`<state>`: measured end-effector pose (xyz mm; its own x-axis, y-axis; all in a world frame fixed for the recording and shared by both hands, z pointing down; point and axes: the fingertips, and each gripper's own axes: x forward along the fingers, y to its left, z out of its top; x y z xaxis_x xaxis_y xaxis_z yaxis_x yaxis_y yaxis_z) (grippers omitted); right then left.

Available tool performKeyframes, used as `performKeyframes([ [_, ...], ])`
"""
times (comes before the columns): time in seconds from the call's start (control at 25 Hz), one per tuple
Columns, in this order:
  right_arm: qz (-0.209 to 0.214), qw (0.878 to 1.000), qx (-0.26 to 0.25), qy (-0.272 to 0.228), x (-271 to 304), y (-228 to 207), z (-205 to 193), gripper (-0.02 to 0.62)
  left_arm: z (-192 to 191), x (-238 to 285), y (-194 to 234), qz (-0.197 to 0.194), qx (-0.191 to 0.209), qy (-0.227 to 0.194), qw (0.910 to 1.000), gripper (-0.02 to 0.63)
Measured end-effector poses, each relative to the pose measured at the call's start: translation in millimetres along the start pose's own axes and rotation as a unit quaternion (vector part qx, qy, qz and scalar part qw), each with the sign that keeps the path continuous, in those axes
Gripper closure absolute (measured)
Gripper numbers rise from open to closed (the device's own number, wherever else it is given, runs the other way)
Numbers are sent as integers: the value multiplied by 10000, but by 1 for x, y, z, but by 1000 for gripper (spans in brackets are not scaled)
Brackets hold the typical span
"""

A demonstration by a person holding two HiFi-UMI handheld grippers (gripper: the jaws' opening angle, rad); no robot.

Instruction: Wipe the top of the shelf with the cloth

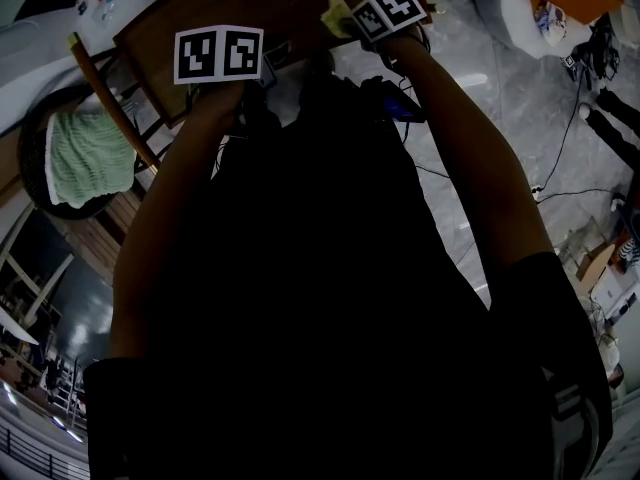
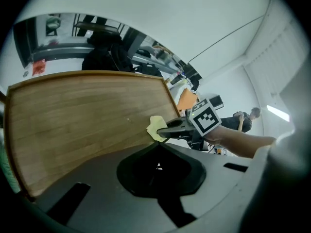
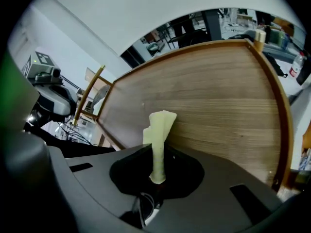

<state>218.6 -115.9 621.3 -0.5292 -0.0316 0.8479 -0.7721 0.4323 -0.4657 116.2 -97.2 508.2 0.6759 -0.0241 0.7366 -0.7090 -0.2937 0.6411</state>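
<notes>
The wooden shelf top (image 2: 82, 115) spreads out ahead of both grippers and also fills the right gripper view (image 3: 209, 96). A small pale yellow cloth (image 3: 158, 130) stands up from my right gripper (image 3: 158, 154), which is shut on its lower end. From the left gripper view, that cloth (image 2: 156, 128) rests on the shelf's right front corner, with the right gripper (image 2: 170, 129) behind it. My left gripper (image 2: 158, 147) hovers at the shelf's near edge, shut, with nothing in it. In the head view only the marker cubes of the left gripper (image 1: 218, 56) and right gripper (image 1: 387, 11) show, with the cloth (image 1: 337, 15) between them.
A round chair holding a green knitted cloth (image 1: 88, 158) stands left of the shelf, with a wooden rail (image 1: 110, 103) beside it. Cables (image 1: 560, 168) trail over the grey floor at right. A person (image 2: 245, 119) stands far off behind the right gripper.
</notes>
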Motion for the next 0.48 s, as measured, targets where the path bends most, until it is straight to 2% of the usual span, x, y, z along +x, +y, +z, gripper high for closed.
performKeyframes([
  [0.28, -425, 9985, 177, -292, -33, -44, -12, 548, 5, 34, -37, -190, 136, 155, 9996, 595],
  [0.48, -727, 9964, 248, -356, -42, -59, -14, 548, 1, 35, -43, -178, 179, 190, 9995, 595],
])
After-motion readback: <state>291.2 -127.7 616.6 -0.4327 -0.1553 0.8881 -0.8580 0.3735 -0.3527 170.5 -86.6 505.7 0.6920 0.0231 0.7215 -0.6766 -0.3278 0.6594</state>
